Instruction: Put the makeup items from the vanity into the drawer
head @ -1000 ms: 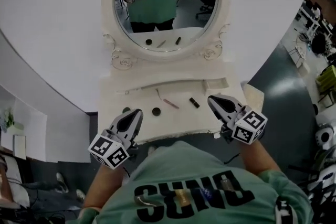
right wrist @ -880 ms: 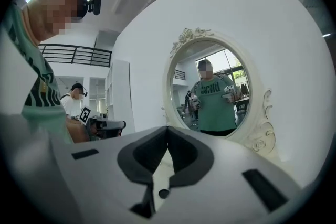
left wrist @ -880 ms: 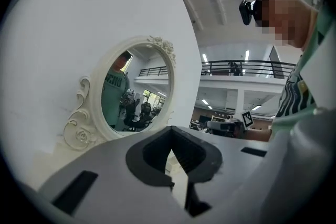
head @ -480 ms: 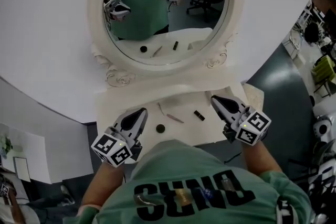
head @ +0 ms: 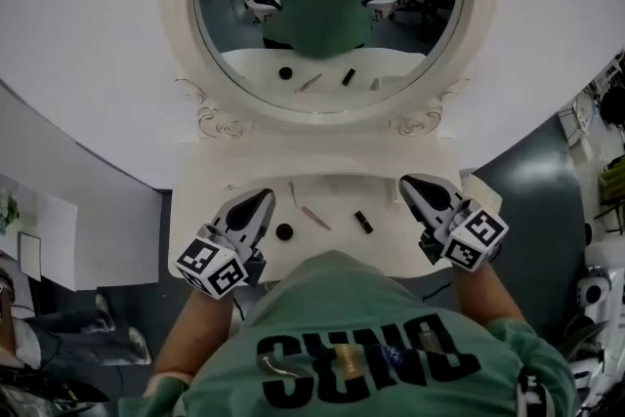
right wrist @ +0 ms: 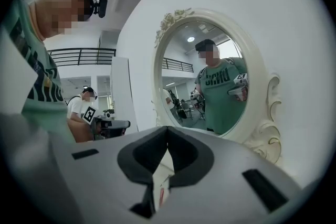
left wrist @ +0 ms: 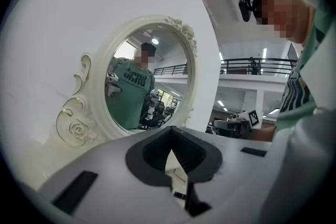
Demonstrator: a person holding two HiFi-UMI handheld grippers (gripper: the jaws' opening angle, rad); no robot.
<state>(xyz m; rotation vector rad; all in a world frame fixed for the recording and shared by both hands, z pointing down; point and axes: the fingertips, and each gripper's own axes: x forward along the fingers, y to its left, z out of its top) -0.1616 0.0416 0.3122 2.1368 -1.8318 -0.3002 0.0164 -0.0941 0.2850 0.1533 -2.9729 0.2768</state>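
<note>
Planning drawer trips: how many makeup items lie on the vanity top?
3: a round black pot at left, a pink pencil in the middle, a black tube at right. Others may be hidden.

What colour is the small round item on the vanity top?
The round item is black; head view.

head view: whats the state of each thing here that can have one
left gripper, shut, empty, over the left of the vanity top
right gripper, shut, empty, over the right of the vanity top
round black pot, lying on the vanity top, untouched
pink pencil, lying flat, untouched
black tube, on its side, untouched
mirror, upright
</note>
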